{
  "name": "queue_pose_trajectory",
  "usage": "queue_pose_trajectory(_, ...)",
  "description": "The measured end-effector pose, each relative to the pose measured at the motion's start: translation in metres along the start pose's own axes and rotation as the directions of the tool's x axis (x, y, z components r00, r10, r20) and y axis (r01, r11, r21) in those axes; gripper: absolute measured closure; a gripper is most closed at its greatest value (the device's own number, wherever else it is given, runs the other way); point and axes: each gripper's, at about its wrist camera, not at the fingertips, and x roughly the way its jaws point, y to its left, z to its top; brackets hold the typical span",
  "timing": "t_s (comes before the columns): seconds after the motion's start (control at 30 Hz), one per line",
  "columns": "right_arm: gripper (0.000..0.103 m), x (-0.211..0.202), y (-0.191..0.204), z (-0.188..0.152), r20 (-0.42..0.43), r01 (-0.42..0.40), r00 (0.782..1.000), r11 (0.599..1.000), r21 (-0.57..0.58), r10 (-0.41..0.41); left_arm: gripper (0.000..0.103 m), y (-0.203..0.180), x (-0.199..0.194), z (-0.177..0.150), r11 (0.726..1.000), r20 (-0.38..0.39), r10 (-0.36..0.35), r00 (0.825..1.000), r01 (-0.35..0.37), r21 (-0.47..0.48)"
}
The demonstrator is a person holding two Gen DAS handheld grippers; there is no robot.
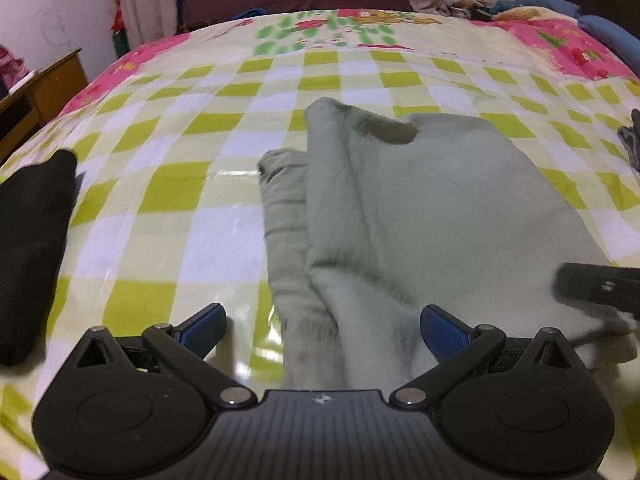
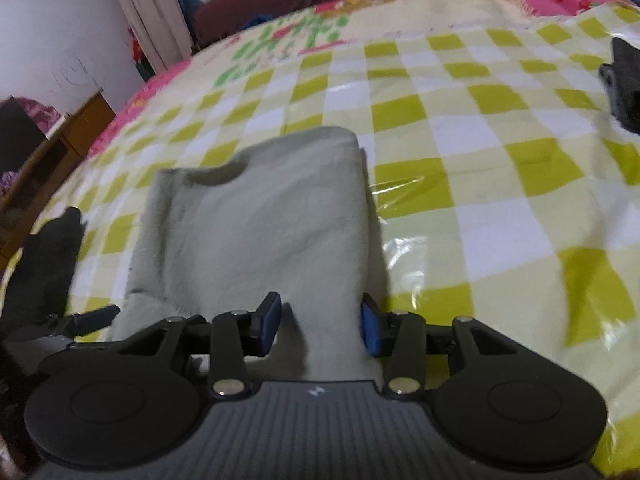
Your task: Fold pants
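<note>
Here, folded grey pants (image 1: 420, 208) on checkered bedspread (image 1: 180, 208).

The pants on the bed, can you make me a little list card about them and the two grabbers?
pants: pale grey-green pants, folded into a thick stack, lying on the bed
bed cover: green and white checks with pink edges
left gripper: left gripper open, fingers on either side of the near edge of the pants
right gripper: right gripper open, pants between its fingers, not pinched
other clothes: black garment at the left side of the bed
</note>
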Motion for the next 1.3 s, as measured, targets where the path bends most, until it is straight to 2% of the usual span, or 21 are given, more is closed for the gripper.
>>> queue_pose_trajectory(0.1, 0.059, -0.018, -0.006, -0.012, 0.029, -0.023, 0.999, 0.999, 0.037, 0.022, 0.0, -0.004, -0.01, -0.007, 1.0, -0.002, 0.017, 1.0, -0.017, -0.002)
queue_pose_trajectory(0.3, 0.059, -0.041, -0.012, -0.035, 0.062, -0.009, 0.998, 1.0, 0.018, 0.008, 0.0, -0.006, -0.032, -0.022, 1.0, 0.001, 0.019, 1.0, -0.019, 0.001)
queue_pose_trajectory(0.5, 0.059, -0.058, 0.005, -0.045, 0.1, -0.016, 0.995, 0.998, -0.069, 0.023, 0.0, -0.01, -0.048, -0.032, 1.0, -0.013, -0.006, 1.0, 0.006, 0.009)
queue_pose_trajectory(0.6, 0.06, -0.06, 0.016, -0.049, 0.111, -0.018, 0.993, 0.992, -0.127, 0.033, 0.0, -0.019, -0.05, -0.037, 0.998, -0.034, 0.0, 0.999, 0.002, 0.056)
queue_pose_trajectory(0.73, 0.06, -0.057, 0.016, -0.052, 0.097, -0.024, 0.995, 0.992, -0.126, 0.036, 0.0, -0.028, -0.052, -0.038, 0.993, -0.021, 0.036, 0.999, -0.034, 0.114)
queue_pose_trajectory(1.3, 0.059, -0.058, 0.015, -0.057, 0.09, -0.033, 0.995, 0.993, -0.112, 0.043, 0.0, -0.027, -0.059, -0.037, 0.993, 0.026, 0.036, 0.999, -0.039, 0.112)
